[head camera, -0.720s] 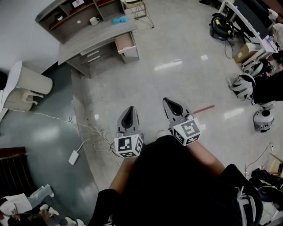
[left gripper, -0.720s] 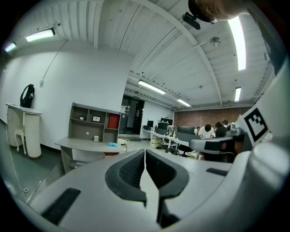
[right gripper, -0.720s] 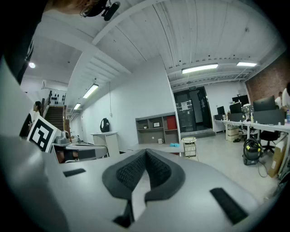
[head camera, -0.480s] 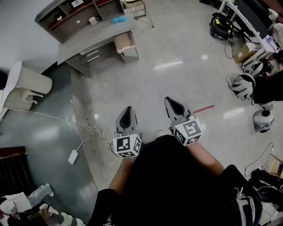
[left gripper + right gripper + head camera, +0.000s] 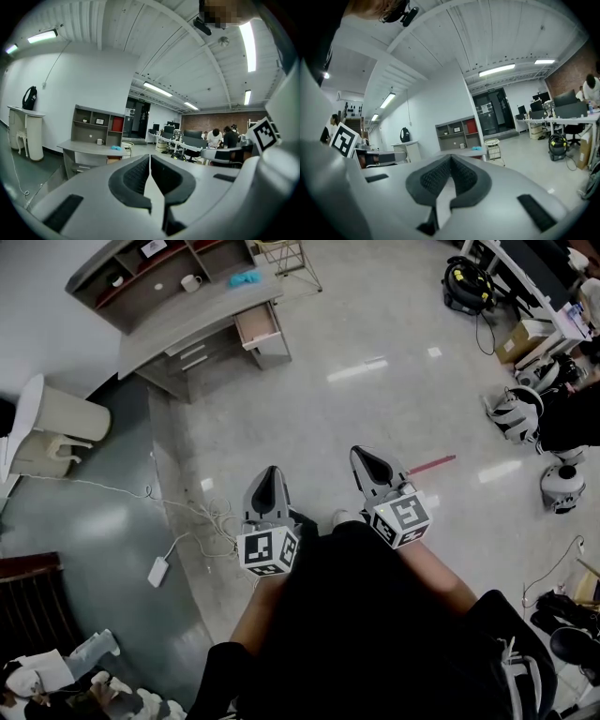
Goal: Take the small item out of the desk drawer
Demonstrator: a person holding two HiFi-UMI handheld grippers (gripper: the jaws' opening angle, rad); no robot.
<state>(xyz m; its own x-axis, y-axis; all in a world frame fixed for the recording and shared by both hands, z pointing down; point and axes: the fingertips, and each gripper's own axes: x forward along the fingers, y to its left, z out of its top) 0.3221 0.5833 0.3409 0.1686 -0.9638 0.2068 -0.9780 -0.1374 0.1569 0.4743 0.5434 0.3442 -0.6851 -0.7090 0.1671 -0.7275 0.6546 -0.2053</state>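
Holds grey two-jaw left gripper (image 5: 272, 472) low in front of black-clad torso, jaws clenched together, nothing between them. Holds matching right gripper (image 5: 362, 454) just beside it, likewise clenched tight and empty, both pointing out over pale glossy floor (image 5: 375, 418). Stands well apart from grey wooden desk with shelf hutch (image 5: 178, 329) at far upper left. Shows pale wooden desk drawer (image 5: 255, 326) pulled out at desk's right end; contents too small to tell, so small item not made out. Shows white mug (image 5: 190, 282) and crumpled blue thing (image 5: 246, 278) on desktop, apart from each other. Shows white cable with white adapter block (image 5: 157, 571) on floor near left gripper, short red strip (image 5: 431, 465) on floor beside right gripper, black-and-yellow vacuum (image 5: 466, 284) at far upper right.
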